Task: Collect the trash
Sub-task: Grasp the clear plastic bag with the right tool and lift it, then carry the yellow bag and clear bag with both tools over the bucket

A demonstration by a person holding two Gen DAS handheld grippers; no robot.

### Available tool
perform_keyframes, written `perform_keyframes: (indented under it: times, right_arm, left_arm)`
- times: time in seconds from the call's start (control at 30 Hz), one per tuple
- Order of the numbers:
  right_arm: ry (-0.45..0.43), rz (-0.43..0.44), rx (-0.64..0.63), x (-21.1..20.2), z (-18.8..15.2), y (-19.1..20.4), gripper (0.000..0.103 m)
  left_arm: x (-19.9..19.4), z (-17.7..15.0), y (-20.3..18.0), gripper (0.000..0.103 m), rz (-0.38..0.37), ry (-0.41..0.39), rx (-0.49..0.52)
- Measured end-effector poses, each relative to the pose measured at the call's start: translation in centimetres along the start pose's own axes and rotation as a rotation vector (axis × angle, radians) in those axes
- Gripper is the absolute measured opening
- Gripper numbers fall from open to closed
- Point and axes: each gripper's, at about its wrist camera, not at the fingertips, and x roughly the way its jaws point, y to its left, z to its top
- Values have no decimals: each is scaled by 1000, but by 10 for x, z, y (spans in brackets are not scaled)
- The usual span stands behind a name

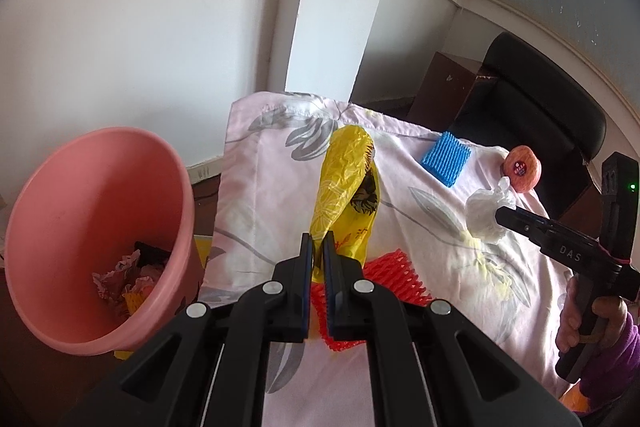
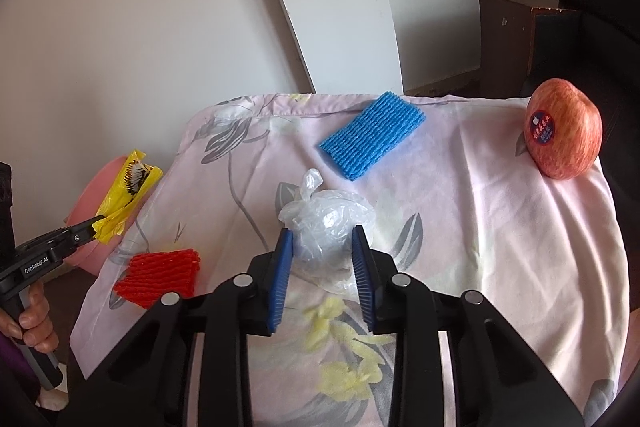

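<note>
My left gripper (image 1: 318,241) is shut on a yellow plastic bag (image 1: 346,183) and holds it up above the table's left edge, beside the pink bin (image 1: 100,227). The bag also shows in the right wrist view (image 2: 124,187). My right gripper (image 2: 322,237) is open, its jaws on either side of a crumpled clear plastic bag (image 2: 326,223) lying on the cloth; it also shows in the left wrist view (image 1: 486,215). A red foam net (image 2: 160,277) and a blue foam net (image 2: 372,135) lie on the cloth.
A floral cloth (image 2: 480,227) covers the table. An apple (image 2: 564,135) with a sticker sits at the far right corner. The pink bin holds crumpled paper and scraps (image 1: 128,279). A black chair (image 1: 540,107) and brown cabinet (image 1: 448,87) stand behind.
</note>
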Motion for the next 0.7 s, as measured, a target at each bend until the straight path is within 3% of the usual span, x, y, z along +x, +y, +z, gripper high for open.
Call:
perform_keyframes:
  times: [0.4,0.7]
  right_arm:
    - [-41,101,-114,-20,16,60,31]
    - [-22,261,-187,-5,31,128,31]
  left_arm:
    - [-35,-2,18,4,105,-101,-62]
    - [-69,-9,59,4,224,-161,-149]
